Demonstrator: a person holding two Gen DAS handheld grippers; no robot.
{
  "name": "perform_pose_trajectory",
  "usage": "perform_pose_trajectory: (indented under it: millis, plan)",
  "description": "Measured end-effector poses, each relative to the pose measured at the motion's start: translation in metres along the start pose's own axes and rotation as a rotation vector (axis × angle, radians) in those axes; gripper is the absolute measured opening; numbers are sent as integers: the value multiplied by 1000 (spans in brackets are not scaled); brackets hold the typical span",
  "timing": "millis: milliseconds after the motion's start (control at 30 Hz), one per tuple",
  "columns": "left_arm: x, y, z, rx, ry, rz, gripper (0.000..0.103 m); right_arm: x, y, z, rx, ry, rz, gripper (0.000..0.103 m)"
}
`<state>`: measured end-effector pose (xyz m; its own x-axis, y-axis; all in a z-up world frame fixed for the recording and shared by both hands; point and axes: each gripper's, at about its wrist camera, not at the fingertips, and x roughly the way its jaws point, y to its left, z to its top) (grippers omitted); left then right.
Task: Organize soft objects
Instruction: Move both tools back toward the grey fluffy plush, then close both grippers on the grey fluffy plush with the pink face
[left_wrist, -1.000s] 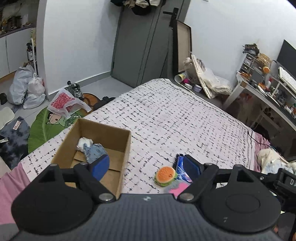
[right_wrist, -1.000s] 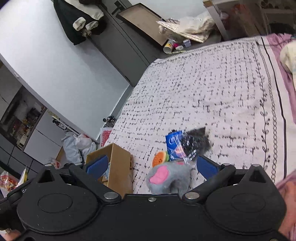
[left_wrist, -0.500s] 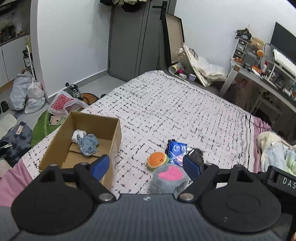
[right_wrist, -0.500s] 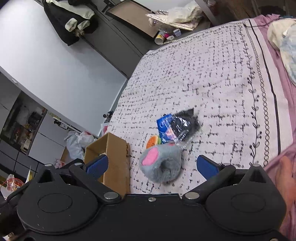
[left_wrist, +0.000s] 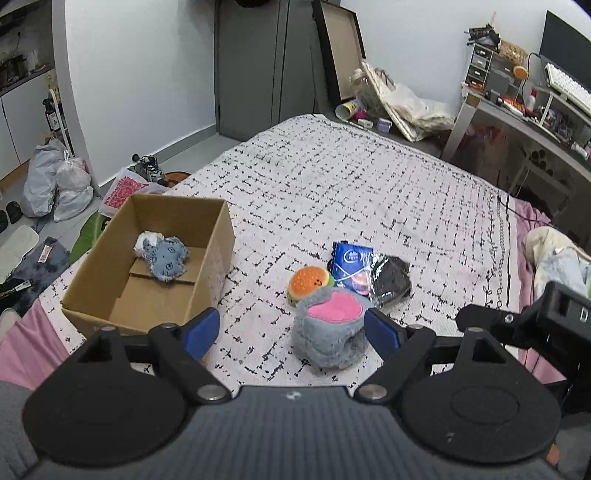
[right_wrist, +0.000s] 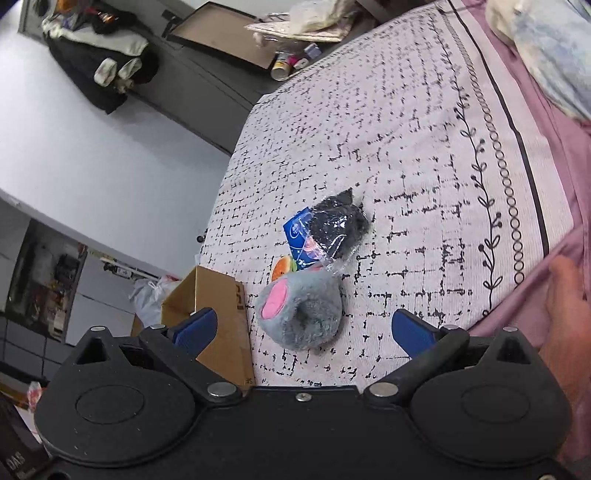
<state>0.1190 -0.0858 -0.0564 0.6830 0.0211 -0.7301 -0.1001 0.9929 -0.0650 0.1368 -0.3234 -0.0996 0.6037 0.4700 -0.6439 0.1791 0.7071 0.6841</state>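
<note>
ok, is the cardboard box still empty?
No. In the left wrist view the cardboard box already holds a blue-grey plush lying on its floor beside something white.

The left gripper hangs over the bed with its blue-padded jaws spread wide and nothing clamped between them. A grey plush slipper with a pink sole lies on the checked bedspread, just inside the right-hand pad. Touching it behind is a small burger toy, and beside that a blue packet and a dark item in clear plastic. To the left stands an open cardboard box holding a blue-grey soft toy. Part of the right gripper shows at the right edge.
</note>
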Motion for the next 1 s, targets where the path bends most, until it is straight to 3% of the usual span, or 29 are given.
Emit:
perform_pose_trajectory:
  millis: [300, 733, 1000]
  plan:
    - [24, -12, -7, 15, 33, 1, 80, 13, -14, -1, 83, 31, 0, 80]
    - [73, -24, -15, 18, 124, -19, 57, 50, -30, 2, 183, 101, 28, 45]
    - [99, -25, -16, 7, 178, -41, 56, 75, -37, 7, 224, 119, -7, 44]
